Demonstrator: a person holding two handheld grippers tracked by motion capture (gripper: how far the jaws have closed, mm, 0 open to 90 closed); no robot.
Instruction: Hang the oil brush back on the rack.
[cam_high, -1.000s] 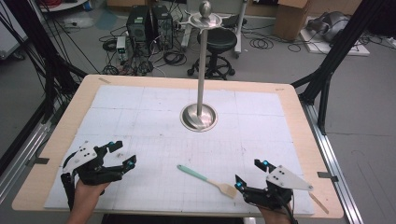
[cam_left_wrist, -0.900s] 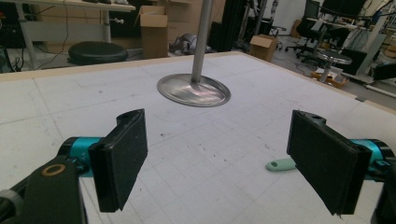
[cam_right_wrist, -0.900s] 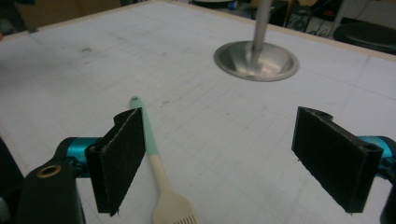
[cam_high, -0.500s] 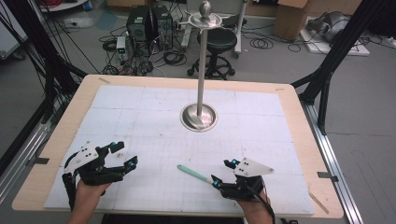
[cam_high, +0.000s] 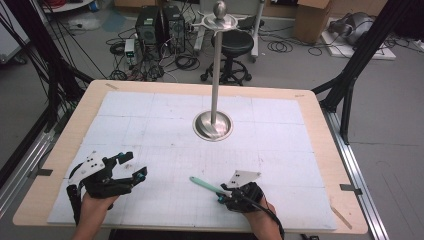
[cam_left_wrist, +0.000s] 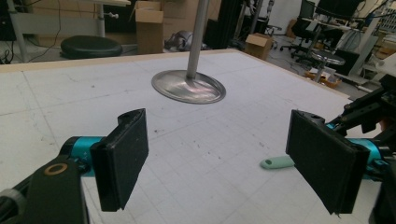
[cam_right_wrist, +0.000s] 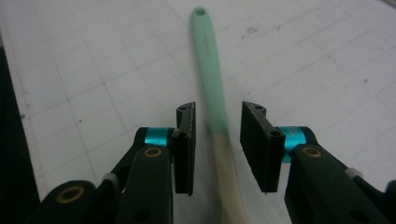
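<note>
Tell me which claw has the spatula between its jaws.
The right claw: its jaws straddle the spatula where green handle meets wooden part, not yet closed. The left claw stands wide open over bare table.

Both units black-framed: left gripper (cam_high: 131, 169) and right gripper (cam_right_wrist: 217, 144) carry cyan collars, brass-ringed screws, flat black pads, grey triangular plates.

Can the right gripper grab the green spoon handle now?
Probably yes. The right gripper has its jaws open on either side of the spoon handle, with nothing between them and it.
</note>
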